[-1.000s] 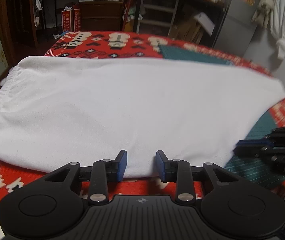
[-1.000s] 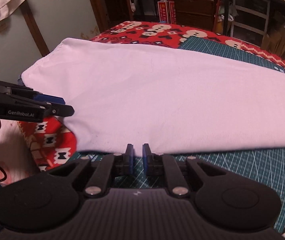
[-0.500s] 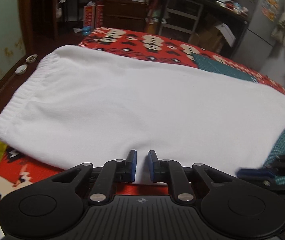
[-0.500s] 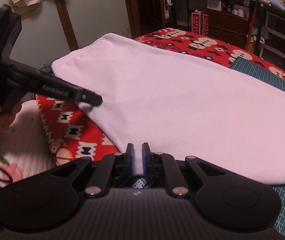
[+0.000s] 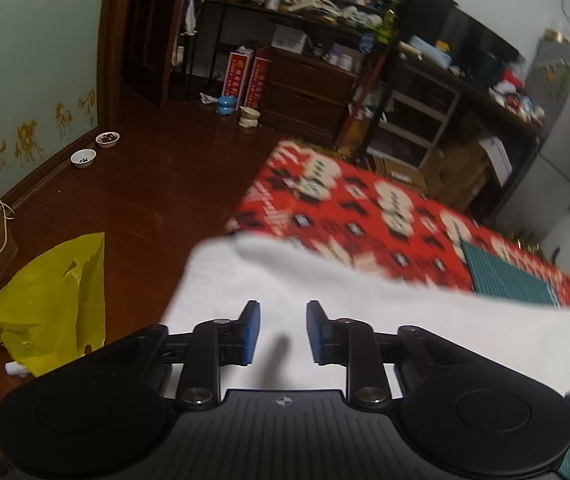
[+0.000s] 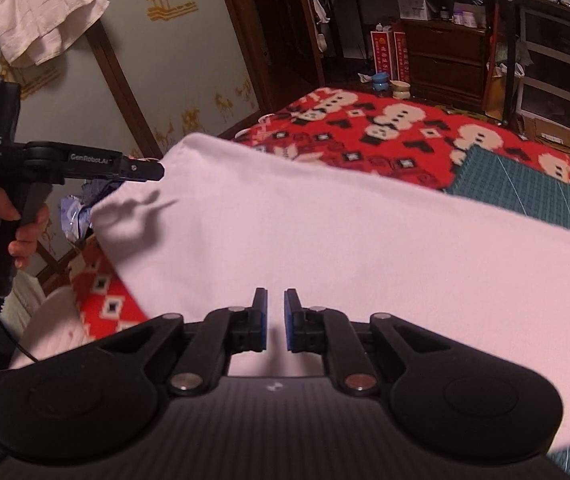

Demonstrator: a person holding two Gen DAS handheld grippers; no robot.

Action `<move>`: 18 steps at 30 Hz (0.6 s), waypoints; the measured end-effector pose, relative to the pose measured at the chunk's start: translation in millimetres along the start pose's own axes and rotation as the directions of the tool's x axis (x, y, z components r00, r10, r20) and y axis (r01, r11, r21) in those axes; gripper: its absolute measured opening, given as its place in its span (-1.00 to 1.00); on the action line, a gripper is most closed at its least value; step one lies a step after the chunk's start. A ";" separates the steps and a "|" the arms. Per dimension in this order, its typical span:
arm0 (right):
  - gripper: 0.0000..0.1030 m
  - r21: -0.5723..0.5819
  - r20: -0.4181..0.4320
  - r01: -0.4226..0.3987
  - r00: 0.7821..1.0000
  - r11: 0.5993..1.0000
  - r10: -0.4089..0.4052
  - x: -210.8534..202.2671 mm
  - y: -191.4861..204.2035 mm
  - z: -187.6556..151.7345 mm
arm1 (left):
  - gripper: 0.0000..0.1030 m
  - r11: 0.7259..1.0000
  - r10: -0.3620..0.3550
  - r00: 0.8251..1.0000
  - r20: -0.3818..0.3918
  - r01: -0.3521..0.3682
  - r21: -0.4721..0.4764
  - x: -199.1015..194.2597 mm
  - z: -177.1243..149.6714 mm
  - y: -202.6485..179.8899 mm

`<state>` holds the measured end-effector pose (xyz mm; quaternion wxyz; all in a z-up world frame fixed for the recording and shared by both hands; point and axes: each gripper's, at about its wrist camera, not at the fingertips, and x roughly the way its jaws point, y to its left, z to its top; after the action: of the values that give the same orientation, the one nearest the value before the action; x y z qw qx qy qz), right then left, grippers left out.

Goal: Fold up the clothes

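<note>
Tongs of the right gripper [image 6: 275,294] are seen pressed almost together, with only a narrow slit left between the blue pads. No fold is seen pinched in that slit; white cloth shows only behind it. Tongs of the left gripper [image 5: 283,308] are spread wider and are opening. White cloth lies under the gap, but nothing is gripped between the pads.

Both tools are angled downward at the white garment [image 6: 325,240], which is laid flat on the red patterned cover [image 6: 365,132], with its far right part over the green cutting mat [image 6: 525,184]. From either pair of tongs the garment lies ahead and below.

The long axis of the garment is seen to run across the right wrist view, from the short end at the left toward the right edge of the picture. The near long edge lies just under the right tongs. In that view the left tool, held by the left hand [image 6: 5,220], is placed at the short left end, its tip above the cloth and its shadow cast onto it.

The short end is therefore judged nearer to the left hand, and the middle of the near long edge nearer to the right. A fold across the long axis would be expected to start from the left end. Contact between either pad and the cloth cannot be confirmed.
</note>
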<state>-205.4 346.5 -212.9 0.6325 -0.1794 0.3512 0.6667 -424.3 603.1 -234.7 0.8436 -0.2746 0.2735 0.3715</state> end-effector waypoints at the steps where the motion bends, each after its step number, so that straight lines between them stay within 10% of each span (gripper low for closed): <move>1: -0.82 -0.003 0.002 0.000 1.000 1.000 0.000 6.7 1.0 7.6 | -0.65 1.000 -0.011 1.000 -0.007 0.011 -0.015 8.5 6.1 5.2; 11: -0.82 -0.044 -0.012 -0.028 1.000 0.999 0.027 98.3 29.6 78.5 | -0.81 0.998 -0.065 0.995 -0.073 0.063 -0.027 46.0 10.6 36.2; 14: -0.82 -0.050 -0.022 -0.045 0.999 0.998 0.044 123.9 37.2 97.5 | -0.03 0.986 -0.140 0.990 -0.013 0.139 -0.090 27.0 18.7 52.8; 18: -0.81 -0.037 -0.015 -0.064 0.998 0.997 0.063 153.1 43.2 121.8 | 0.14 0.974 -0.142 0.990 0.015 0.143 -0.177 30.4 30.2 87.1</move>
<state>-243.1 543.1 -223.2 0.6050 -0.1848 0.3485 0.6916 -466.8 687.6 -256.4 0.8406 -0.3672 0.2178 0.3334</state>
